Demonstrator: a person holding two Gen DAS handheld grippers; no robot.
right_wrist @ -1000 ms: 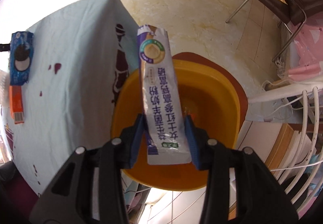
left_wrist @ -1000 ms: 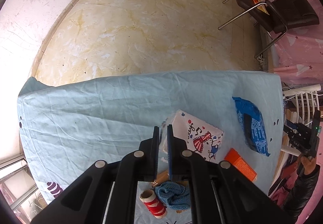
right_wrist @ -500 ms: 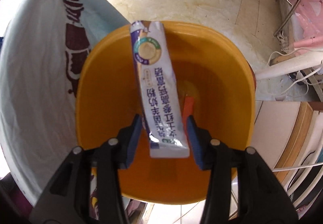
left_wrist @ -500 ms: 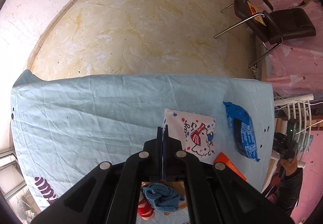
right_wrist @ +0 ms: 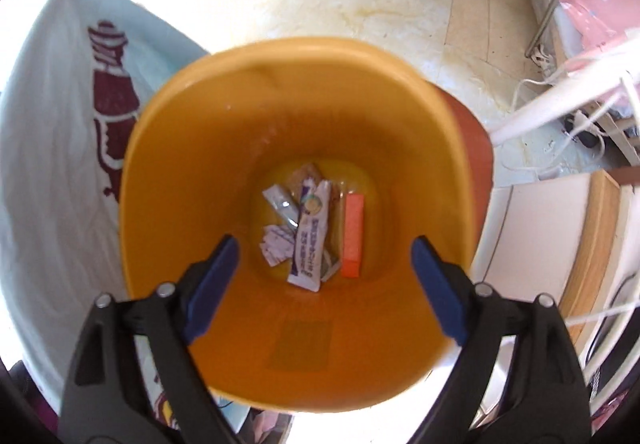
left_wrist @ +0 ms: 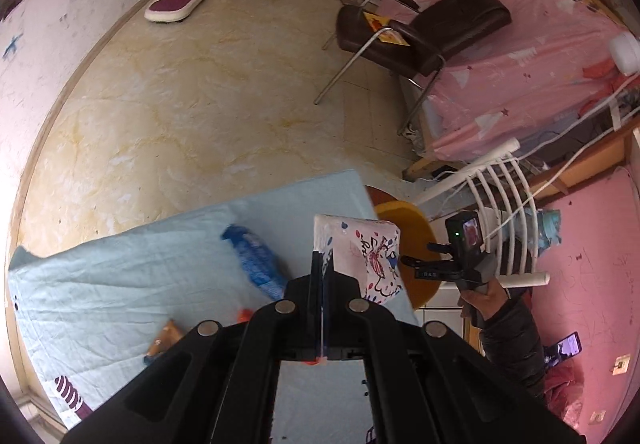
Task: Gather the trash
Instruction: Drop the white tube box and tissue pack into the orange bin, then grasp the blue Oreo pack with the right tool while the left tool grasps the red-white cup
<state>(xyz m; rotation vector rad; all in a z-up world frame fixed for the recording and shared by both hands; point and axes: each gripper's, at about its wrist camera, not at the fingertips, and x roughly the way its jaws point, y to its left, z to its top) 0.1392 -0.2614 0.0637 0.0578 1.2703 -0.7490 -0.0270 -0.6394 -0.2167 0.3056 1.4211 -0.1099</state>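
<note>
R gripper (right_wrist: pixel 322 268) is hanging w/ jaws spread wide, having just been opening, nothing between them. It's pointing straight down into the orange bin (right_wrist: pixel 168 171). The long white sachet (right_wrist: pixel 311 240) is lying flat on the bin bottom, apart from the jaws, w/ an orange box (right_wrist: pixel 353 234) just beside it on the right and a few small wrappers (right_wrist: pixel 276 244) on its left, touching or overlapping. Bin is standing on the floor right next to the bench, whose light-blue cloth (right_wrist: pixel 52 147) is draping down at left w/ a dark red print.

L gripper (left_wrist: pixel 321 276) is showing jaws clenched on the edge of a white cartoon-print packet (left_wrist: pixel 366 258), holding it up off the bench. Packet is hanging to the right of the jaws, tilted. Below and left, a blue snack bag (left_wrist: pixel 256 264) is lying on the cloth; nearer the camera a brownish wrapper (left_wrist: pixel 164 338) and a bit of something orange (left_wrist: pixel 244 314), mostly hidden by the gripper body. Past the bench corner the bin's rim is peeking out, w/ the R gripper and the person's hand (left_wrist: pixel 478 292) in a dark sleeve above it. Farther off: marbled floor, a dark chair (left_wrist: pixel 420 31), a bed w/ pink cover (left_wrist: pixel 540 75).
</note>
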